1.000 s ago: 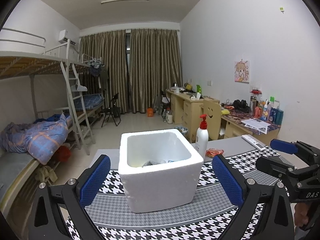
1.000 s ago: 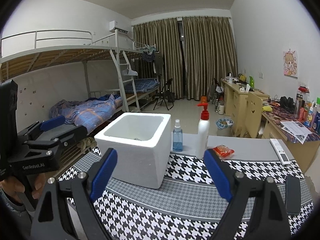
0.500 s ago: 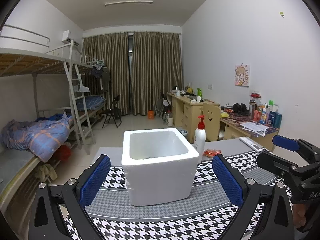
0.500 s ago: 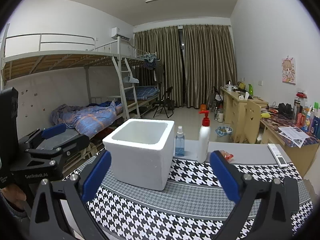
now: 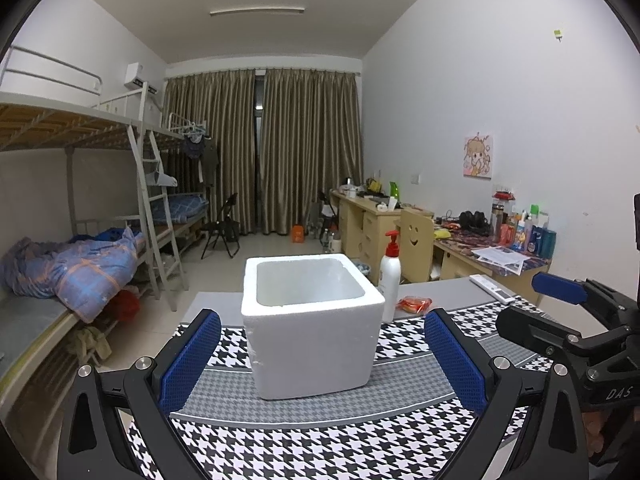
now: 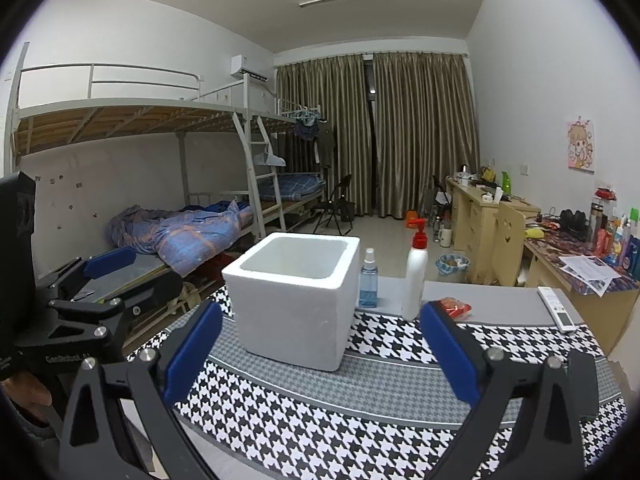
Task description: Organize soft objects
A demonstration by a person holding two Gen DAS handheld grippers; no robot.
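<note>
as i look through the left wrist camera, my left gripper point(image 5: 318, 354) is spread wide and empty, facing the white foam box point(image 5: 314, 320) on the houndstooth mat point(image 5: 320, 444); no soft objects show. through the right wrist camera, my right gripper point(image 6: 320, 354) is also released, holding nothing. i judge a careless reach could nudge the light box into the pump bottle point(image 6: 415, 278) beside it.

We've got the foam box point(image 6: 298, 296) sitting on the mat point(image 6: 384, 392), spray bottle point(image 6: 368, 280) and pump bottle point(image 6: 415, 276) just behind-right of it, snack packet point(image 6: 454, 306) right of those, remote point(image 6: 556, 308) further right.
</note>
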